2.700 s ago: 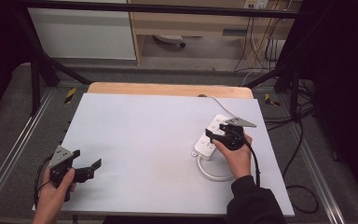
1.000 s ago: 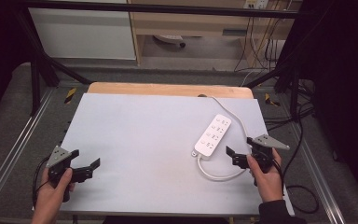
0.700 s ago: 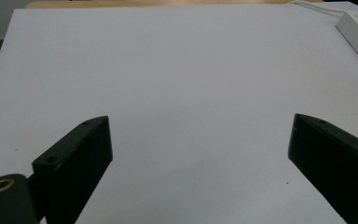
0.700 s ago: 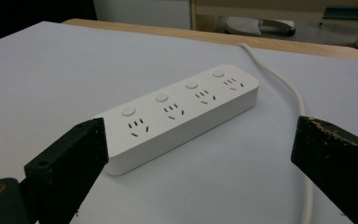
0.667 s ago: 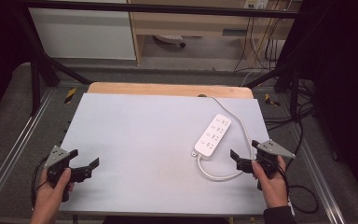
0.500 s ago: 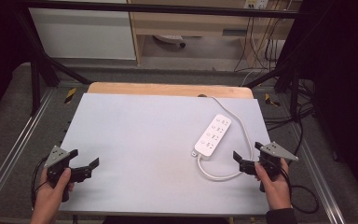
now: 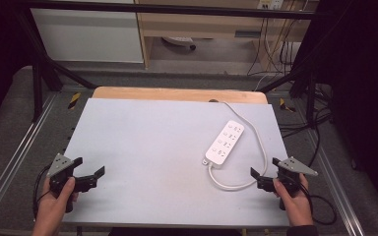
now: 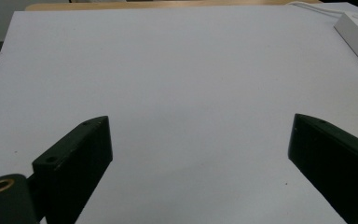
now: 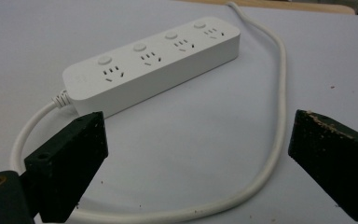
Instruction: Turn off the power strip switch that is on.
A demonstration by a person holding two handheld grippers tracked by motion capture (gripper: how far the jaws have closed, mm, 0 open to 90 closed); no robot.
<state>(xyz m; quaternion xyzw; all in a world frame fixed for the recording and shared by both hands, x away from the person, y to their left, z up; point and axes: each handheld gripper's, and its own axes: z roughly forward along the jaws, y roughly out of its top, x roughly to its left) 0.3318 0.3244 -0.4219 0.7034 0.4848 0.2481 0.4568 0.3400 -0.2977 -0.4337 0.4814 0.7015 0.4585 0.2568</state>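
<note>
the power strip (image 7: 225, 142) is laid flat near 2 o'clock on the table (image 7: 142, 142); the right gripper (image 7: 266, 175) and left gripper (image 7: 89, 170) are held with jaws spread and empty, so little seems left.

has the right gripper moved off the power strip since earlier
Yes. The right gripper has pulled back toward the table's near right corner; the power strip now lies apart from it, beyond its open jaws.
</note>
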